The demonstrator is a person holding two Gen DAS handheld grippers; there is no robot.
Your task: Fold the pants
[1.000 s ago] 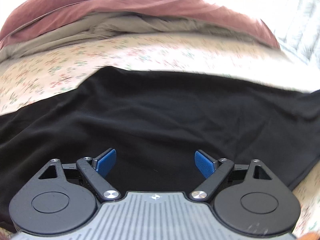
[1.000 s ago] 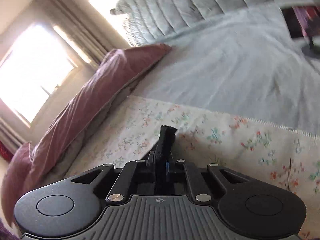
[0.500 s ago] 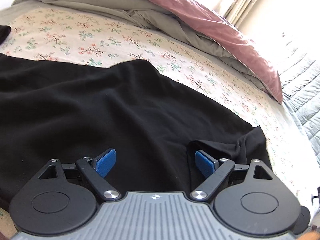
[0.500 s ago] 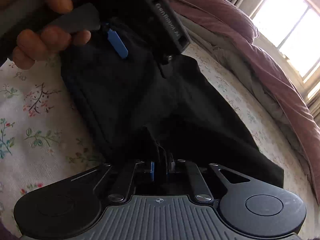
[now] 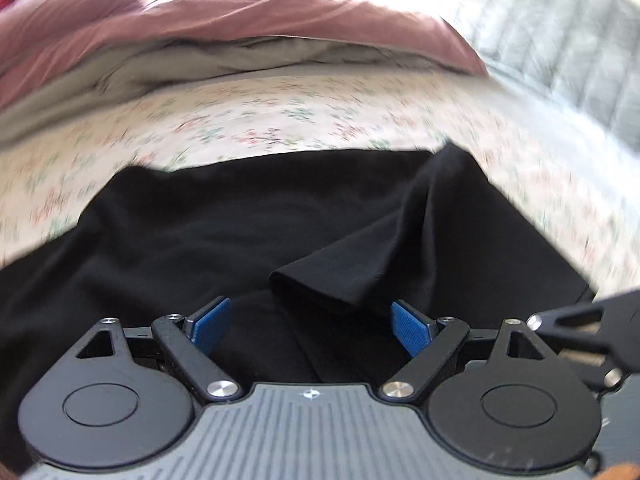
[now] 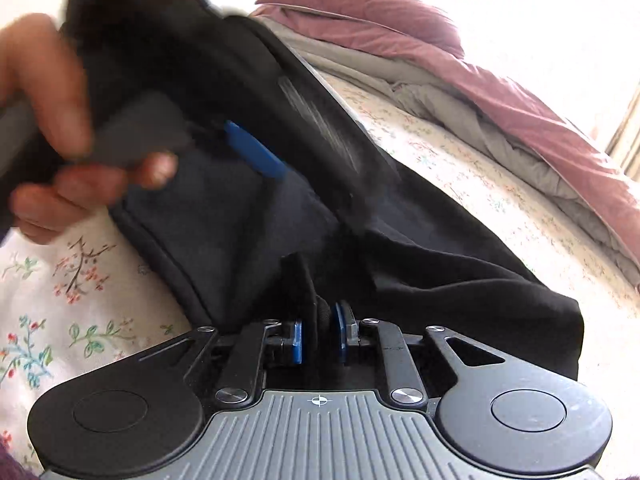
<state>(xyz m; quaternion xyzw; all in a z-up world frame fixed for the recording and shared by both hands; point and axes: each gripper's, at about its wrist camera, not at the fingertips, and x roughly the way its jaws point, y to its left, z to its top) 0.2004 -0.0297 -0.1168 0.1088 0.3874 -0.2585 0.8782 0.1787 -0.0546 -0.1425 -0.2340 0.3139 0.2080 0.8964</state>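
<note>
A pants (image 6: 440,272) fold has been carried over; the right tool (image 6: 319,338) is opening, cloth between its pads. The left tool (image 5: 310,324) is held wide and empty.

The left tool (image 5: 308,326) tilts downward, its blue pads spread wide apart with nothing pressed between them. The right tool (image 6: 318,338), also tilted down, has its pads close together and opening. At ten o'clock in the right wrist view, a hand (image 6: 60,132) grips the left tool's handle.

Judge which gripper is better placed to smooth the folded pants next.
Left, probably. The left gripper is open above the black pants; the right gripper, opening, has a fabric bunch between its pads.
</note>
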